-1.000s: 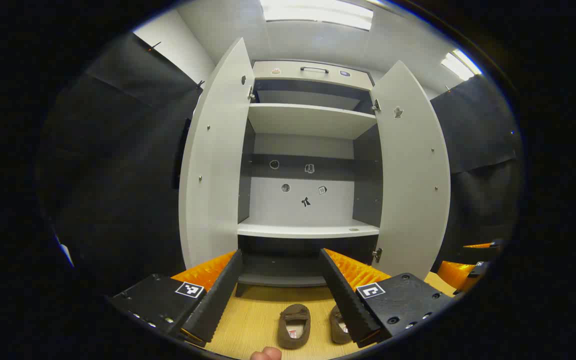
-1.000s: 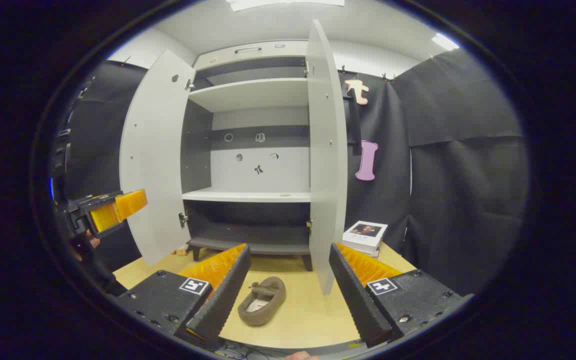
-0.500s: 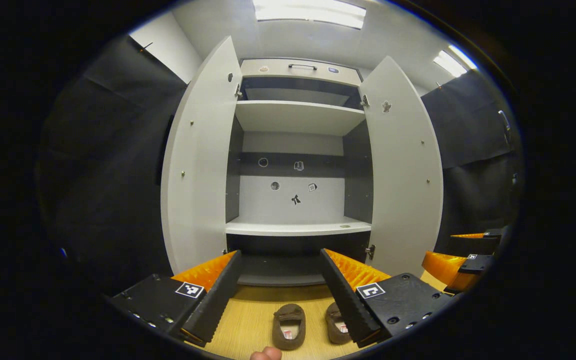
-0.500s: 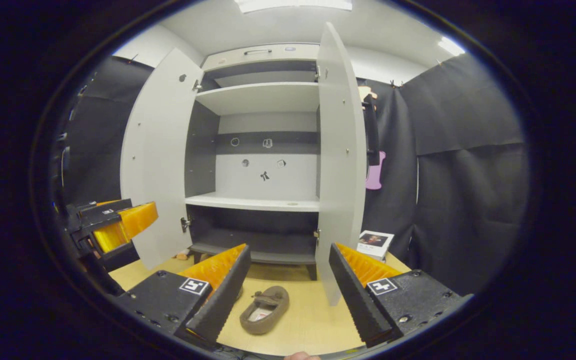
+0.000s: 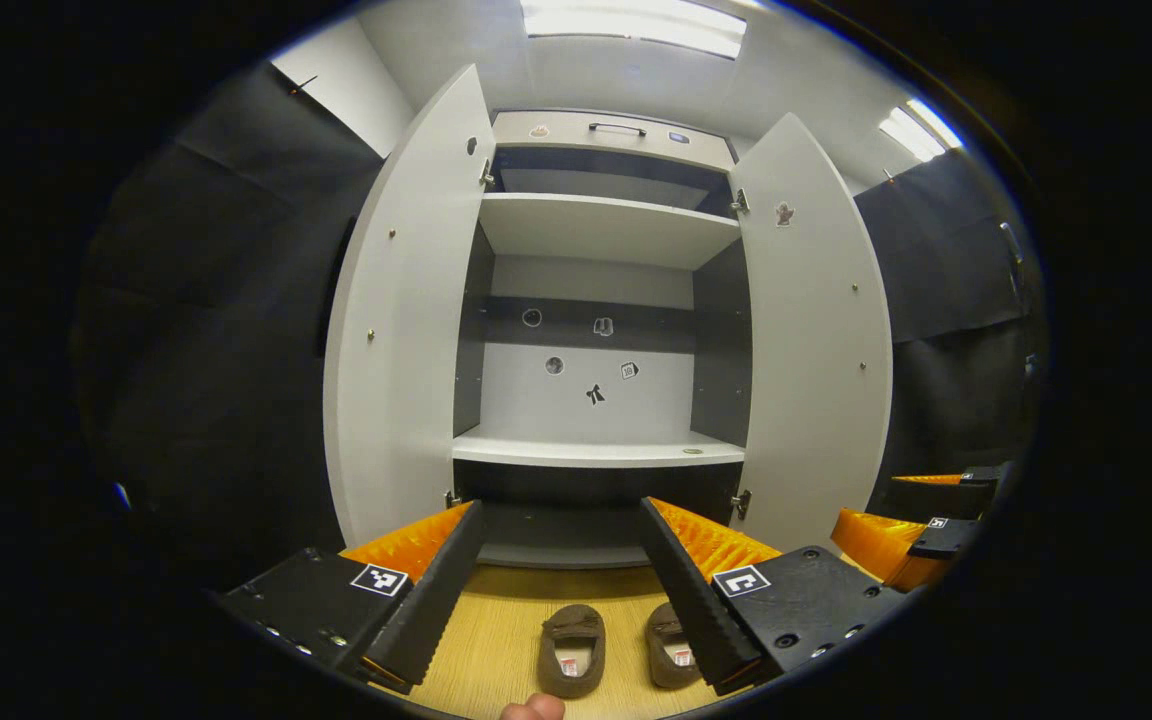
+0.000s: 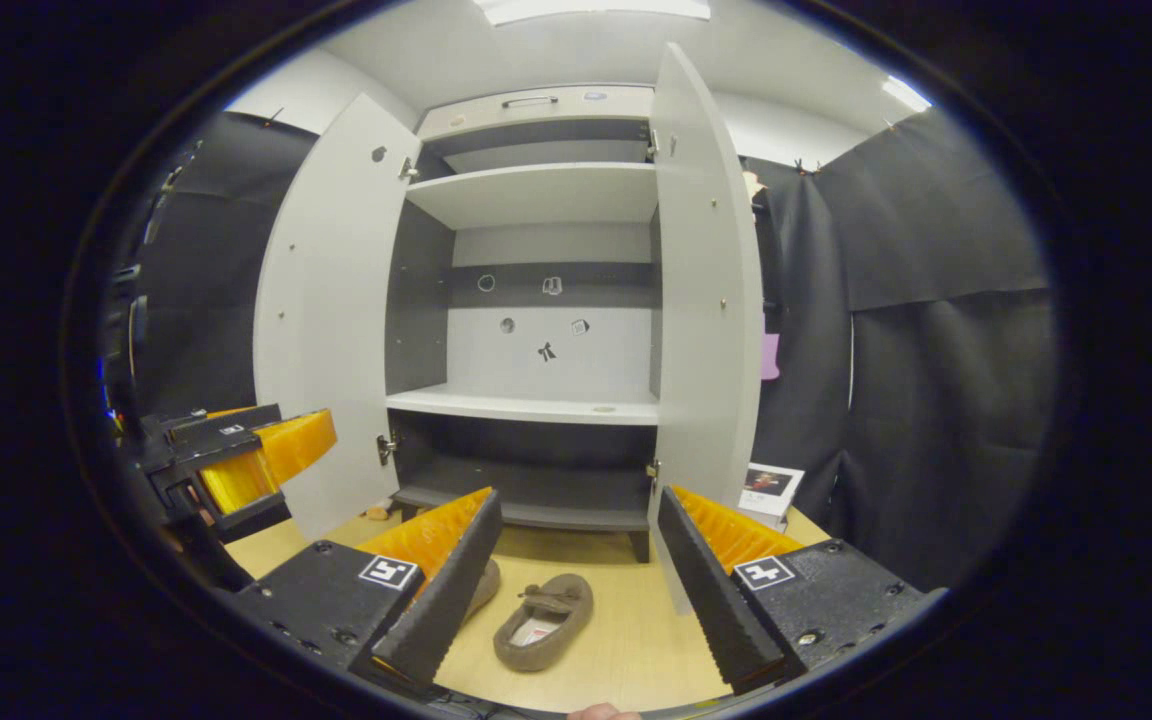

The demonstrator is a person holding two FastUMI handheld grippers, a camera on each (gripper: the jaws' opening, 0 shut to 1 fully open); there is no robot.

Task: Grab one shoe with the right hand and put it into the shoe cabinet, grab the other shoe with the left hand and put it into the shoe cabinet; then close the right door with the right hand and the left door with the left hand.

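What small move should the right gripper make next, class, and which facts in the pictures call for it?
Probably lower the right gripper, whose jaws stand open, onto the nearer shoe. Both shoes lie on the floor in front of the cabinet, both doors are open, and neither gripper holds anything.

Black cloth walls (image 6: 936,300), wooden floor (image 6: 616,640), bright ceiling lights (image 5: 636,22) overhead.

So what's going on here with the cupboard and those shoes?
A person holds a gripper in each hand before a tall white shoe cabinet with both doors open. Two brown suede slippers lie on the wooden floor in front of it. The left gripper and right gripper hover with jaws open, holding nothing; no shoe has been picked up yet.
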